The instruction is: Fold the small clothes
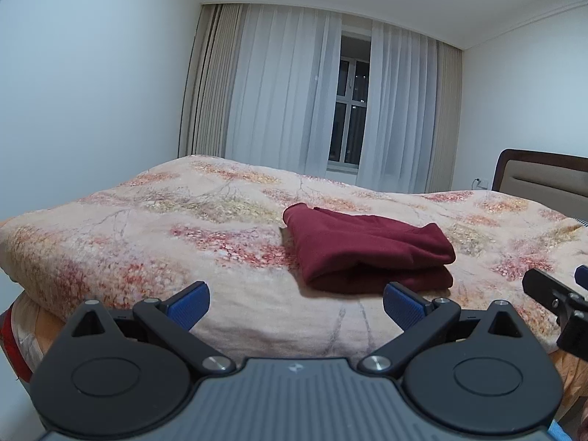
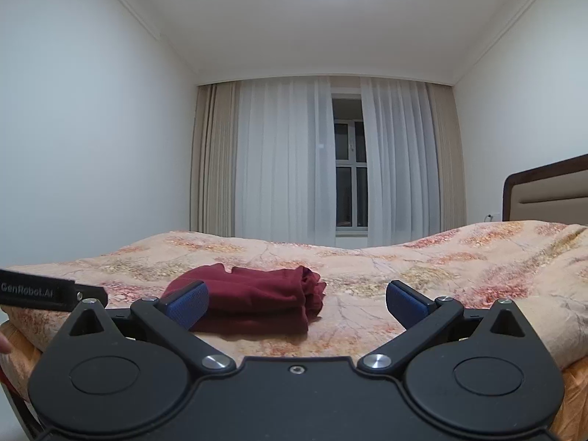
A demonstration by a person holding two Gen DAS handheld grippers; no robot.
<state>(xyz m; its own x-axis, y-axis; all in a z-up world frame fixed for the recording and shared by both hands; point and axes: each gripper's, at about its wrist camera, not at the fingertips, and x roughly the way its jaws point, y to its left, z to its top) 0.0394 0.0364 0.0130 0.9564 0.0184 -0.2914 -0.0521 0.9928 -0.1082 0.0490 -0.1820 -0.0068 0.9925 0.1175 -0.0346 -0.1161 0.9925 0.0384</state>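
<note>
A dark red garment (image 1: 371,253) lies folded into a compact stack on the floral bedspread (image 1: 147,235). My left gripper (image 1: 296,305) is open near the bed's front edge, short of the garment, with nothing between its blue pads. In the right wrist view the same garment (image 2: 253,299) sits ahead and to the left. My right gripper (image 2: 297,303) is open and holds nothing; its left pad (image 2: 187,303) overlaps the garment's near corner in the image. Part of the right gripper (image 1: 555,294) shows at the right edge of the left view.
The bed fills the foreground, with a brown padded headboard (image 2: 547,193) at the right. White sheer curtains (image 2: 286,161) and a dark window (image 2: 351,172) stand behind it. Plain walls flank both sides. The left gripper's body (image 2: 36,290) shows at the left edge.
</note>
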